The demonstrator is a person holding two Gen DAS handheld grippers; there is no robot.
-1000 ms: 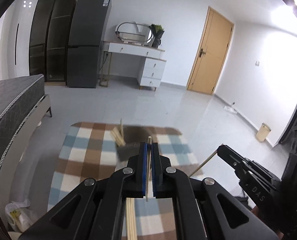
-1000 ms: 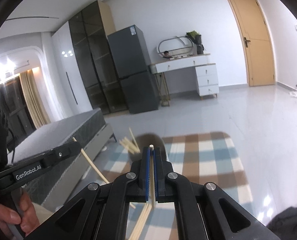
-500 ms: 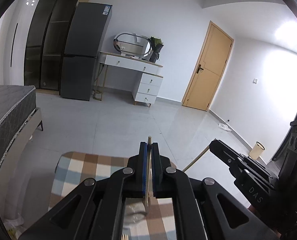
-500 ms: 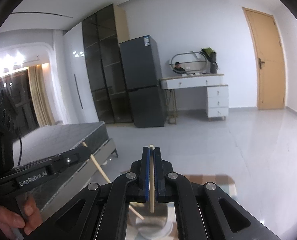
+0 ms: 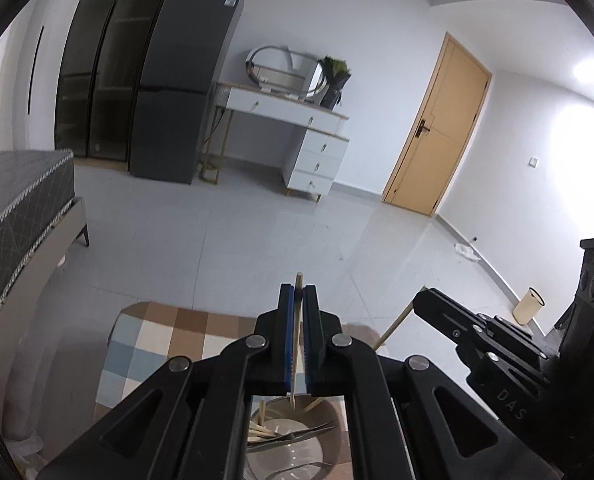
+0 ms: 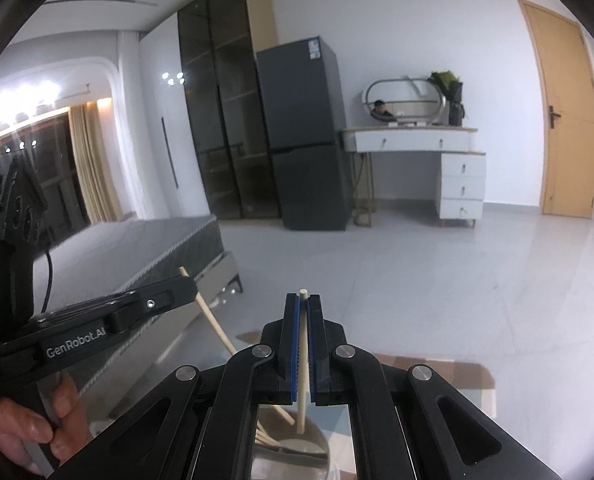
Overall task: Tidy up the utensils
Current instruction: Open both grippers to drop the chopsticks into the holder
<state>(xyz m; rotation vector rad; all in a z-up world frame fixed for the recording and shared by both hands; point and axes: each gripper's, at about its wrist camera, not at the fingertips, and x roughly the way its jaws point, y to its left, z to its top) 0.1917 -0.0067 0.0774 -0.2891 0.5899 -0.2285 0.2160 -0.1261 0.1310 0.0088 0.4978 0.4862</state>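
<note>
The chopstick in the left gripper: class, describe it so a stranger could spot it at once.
Start at the checked rug, then the round metal container of utensils on it. Directly above, the left gripper clamps one pale wooden chopstick upright; the others lie loose inside.

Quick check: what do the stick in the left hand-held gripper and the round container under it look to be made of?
The stick: pale tan, matte and slim, apparently a wooden or bamboo chopstick. The round container: grey with a dull sheen and streaky reflections inside, so likely brushed metal, though the view leaves that open.
</note>
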